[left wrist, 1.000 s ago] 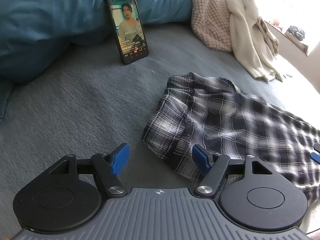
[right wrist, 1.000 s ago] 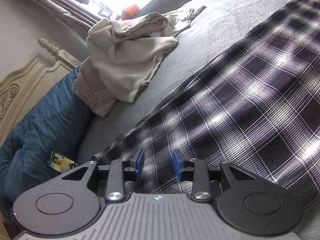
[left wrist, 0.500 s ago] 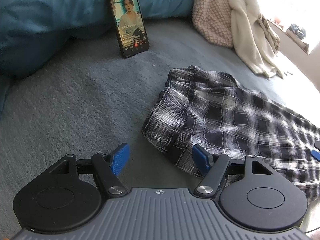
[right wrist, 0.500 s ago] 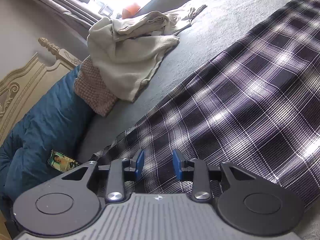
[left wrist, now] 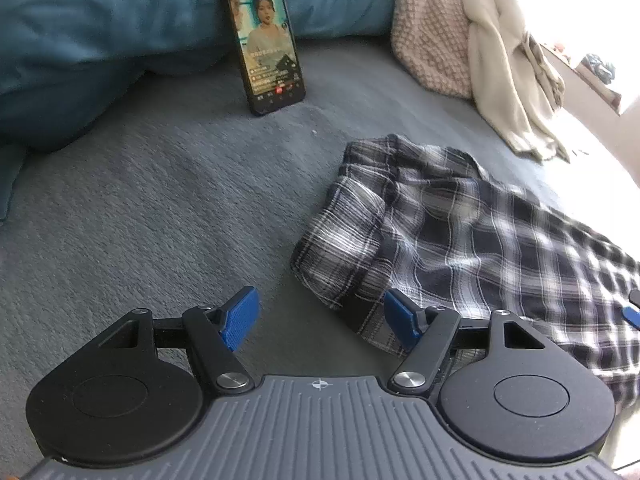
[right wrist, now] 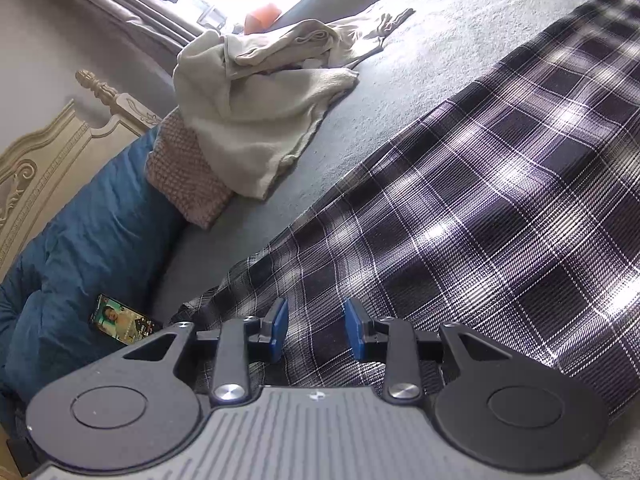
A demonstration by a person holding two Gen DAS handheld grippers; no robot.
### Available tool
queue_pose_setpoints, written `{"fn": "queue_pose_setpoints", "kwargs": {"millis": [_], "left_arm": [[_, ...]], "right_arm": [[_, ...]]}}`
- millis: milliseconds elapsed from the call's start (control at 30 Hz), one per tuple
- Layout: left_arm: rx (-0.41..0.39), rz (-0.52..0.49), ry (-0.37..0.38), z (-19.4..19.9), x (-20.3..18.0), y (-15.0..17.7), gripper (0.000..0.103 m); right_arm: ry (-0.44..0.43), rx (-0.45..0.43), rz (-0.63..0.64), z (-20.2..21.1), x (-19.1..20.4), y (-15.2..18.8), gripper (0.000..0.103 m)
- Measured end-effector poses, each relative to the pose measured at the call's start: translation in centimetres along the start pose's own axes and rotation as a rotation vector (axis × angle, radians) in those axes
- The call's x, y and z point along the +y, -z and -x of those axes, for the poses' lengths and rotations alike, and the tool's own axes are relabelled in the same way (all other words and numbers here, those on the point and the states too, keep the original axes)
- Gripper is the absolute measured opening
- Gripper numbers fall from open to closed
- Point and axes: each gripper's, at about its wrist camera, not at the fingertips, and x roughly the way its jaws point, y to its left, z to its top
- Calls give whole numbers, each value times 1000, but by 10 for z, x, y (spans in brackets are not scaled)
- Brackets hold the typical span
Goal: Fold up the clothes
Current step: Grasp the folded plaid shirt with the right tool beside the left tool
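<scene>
Both of your grippers hang over the bed with nothing gripped: your left gripper [left wrist: 322, 318] stands wide at the bunched edge of the plaid garment [left wrist: 460, 240], your right gripper [right wrist: 316, 330] narrower above the spread cloth. Beyond, a phone [left wrist: 266, 40] leans on the teal duvet [left wrist: 100, 32], beside a cream garment [right wrist: 256, 120].

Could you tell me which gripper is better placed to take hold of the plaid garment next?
Left: the left gripper is open at the plaid garment's bunched edge. The right gripper hovers over flat cloth.
</scene>
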Motion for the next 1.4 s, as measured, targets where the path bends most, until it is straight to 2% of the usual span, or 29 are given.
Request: {"fn": "queue_pose_setpoints", "kwargs": {"millis": [167, 267, 333, 400, 567, 667, 833, 967, 1167, 1333, 1400], "left_arm": [[-31, 49, 6, 1, 14, -10, 70], [-32, 99, 16, -1, 26, -18, 70], [-31, 129, 26, -4, 31, -22, 70], [-28, 150, 34, -7, 36, -27, 70], [-4, 212, 75, -15, 46, -34, 70], [36, 256, 113, -21, 55, -37, 70], [61, 305, 148, -27, 68, -41, 70], [68, 332, 161, -30, 77, -44, 70], [77, 342, 150, -34, 82, -43, 70], [79, 349, 150, -34, 85, -43, 70], [77, 351, 152, -34, 85, -44, 70]], "right_arm": [[11, -22, 123, 4, 17, 4, 34], [-3, -33, 296, 5, 45, 13, 35], [-35, -26, 425, 4, 68, 24, 42], [-74, 2, 556, 0, 95, 38, 50], [-177, 107, 910, -23, 162, 82, 53], [-249, 142, 1074, -36, 193, 107, 63], [-309, 130, 1312, -58, 228, 159, 68], [-244, 99, 1451, -84, 241, 199, 69], [-143, 67, 1704, -111, 240, 251, 73], [-84, 20, 1693, -124, 239, 257, 73], [-59, 15, 1677, -127, 240, 255, 67]]}}
